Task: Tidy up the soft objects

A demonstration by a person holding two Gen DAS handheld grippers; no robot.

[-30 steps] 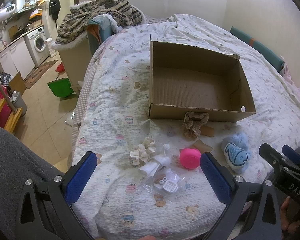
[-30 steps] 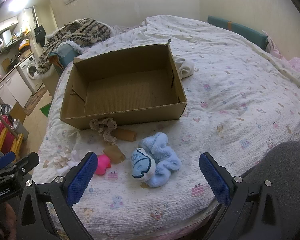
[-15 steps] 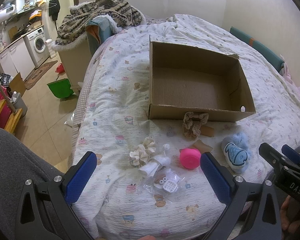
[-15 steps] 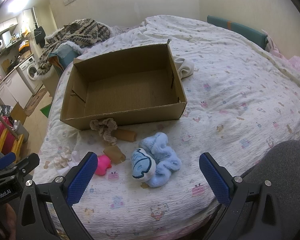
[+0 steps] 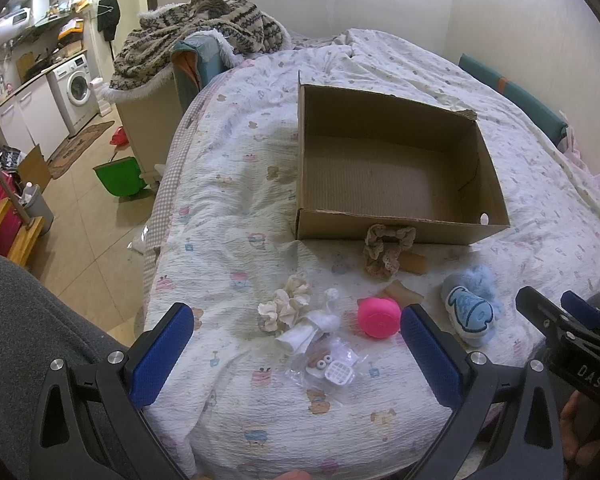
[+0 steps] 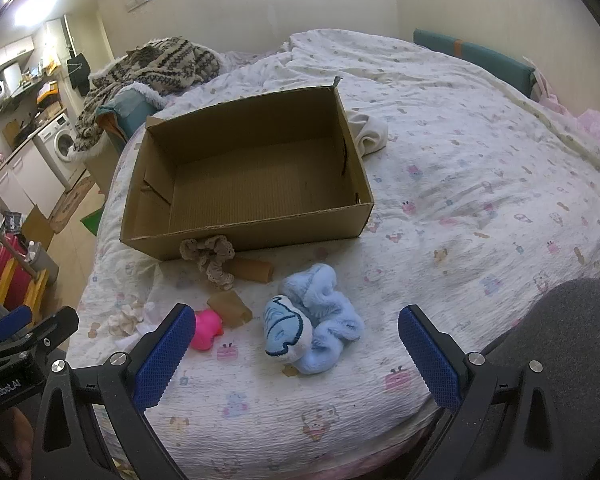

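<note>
Our left gripper (image 5: 292,344) and right gripper (image 6: 296,344) both have wide, empty jaws. The blue slipper (image 6: 312,328) looks light and squishy, so we pinch its fluffy middle and lift it into the box (image 6: 260,234).

Washing machine (image 5: 78,87), green dustpan (image 5: 121,179), knit blanket (image 5: 204,28).

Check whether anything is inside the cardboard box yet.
No, the box shows only its bare corrugated floor; the scrunchie lies outside against its front wall.
</note>
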